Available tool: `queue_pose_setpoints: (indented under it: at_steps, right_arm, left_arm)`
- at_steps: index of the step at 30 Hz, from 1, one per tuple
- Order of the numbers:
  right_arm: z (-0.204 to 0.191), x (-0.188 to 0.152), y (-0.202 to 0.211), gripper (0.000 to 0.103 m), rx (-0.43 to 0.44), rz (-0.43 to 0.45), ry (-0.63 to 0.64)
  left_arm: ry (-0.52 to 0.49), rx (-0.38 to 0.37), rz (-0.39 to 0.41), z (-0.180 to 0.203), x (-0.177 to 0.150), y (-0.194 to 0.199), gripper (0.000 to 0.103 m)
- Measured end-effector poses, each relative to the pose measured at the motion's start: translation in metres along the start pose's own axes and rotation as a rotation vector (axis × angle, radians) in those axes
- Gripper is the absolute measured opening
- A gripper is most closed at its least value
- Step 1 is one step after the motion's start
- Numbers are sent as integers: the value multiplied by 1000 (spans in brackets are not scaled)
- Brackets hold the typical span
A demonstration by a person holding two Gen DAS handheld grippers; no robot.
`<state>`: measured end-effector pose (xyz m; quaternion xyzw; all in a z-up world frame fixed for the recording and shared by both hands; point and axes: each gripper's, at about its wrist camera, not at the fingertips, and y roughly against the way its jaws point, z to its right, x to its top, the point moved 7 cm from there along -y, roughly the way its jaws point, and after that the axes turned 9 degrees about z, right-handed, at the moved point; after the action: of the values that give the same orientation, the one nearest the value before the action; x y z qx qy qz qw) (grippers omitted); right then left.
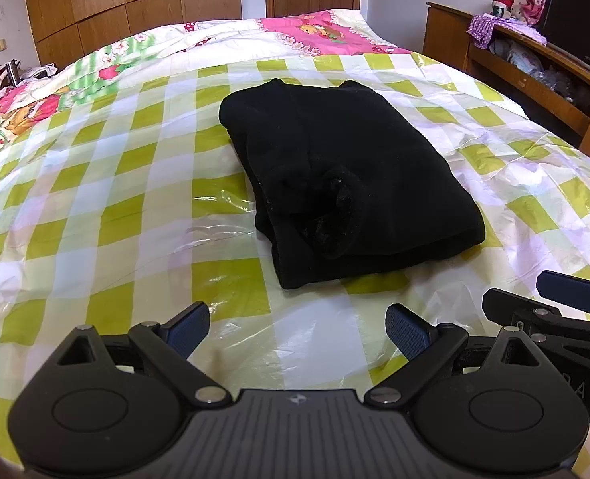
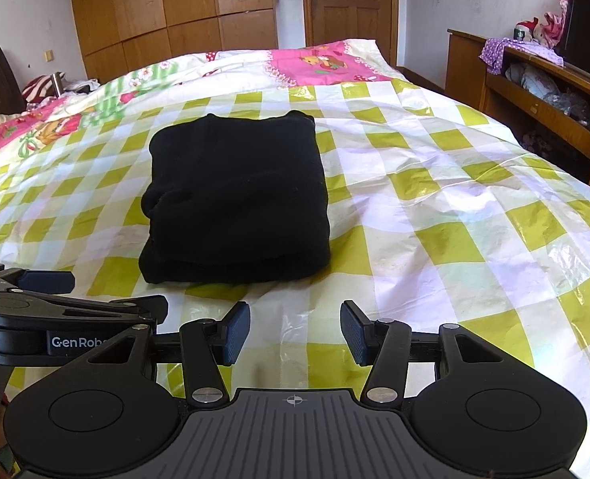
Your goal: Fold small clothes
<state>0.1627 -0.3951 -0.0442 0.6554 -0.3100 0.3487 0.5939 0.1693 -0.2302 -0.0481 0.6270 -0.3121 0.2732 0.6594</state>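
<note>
A black garment (image 1: 347,175) lies folded into a thick rectangle on the green-and-white checked plastic sheet (image 1: 115,207) that covers the bed. It also shows in the right wrist view (image 2: 235,195). My left gripper (image 1: 298,329) is open and empty, held above the sheet just short of the garment's near edge. My right gripper (image 2: 295,333) is open and empty, also short of the near edge. The two grippers are side by side: the right one shows at the left view's right edge (image 1: 550,303), the left one at the right view's left edge (image 2: 35,303).
A pink cartoon quilt (image 2: 315,64) lies past the checked sheet. A wooden shelf unit (image 2: 542,107) with clutter and a dark TV stands along the right. A wardrobe (image 2: 167,12) and a door (image 2: 347,0) are at the back.
</note>
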Motion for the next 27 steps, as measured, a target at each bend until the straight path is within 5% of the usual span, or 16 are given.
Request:
queue_pose_setpoints:
  at_steps: [27]
  right_arm:
    - [0,-2,-2,50,-13,-19,14]
  left_arm:
    - [11,0,-14,-2,-3,-1,103]
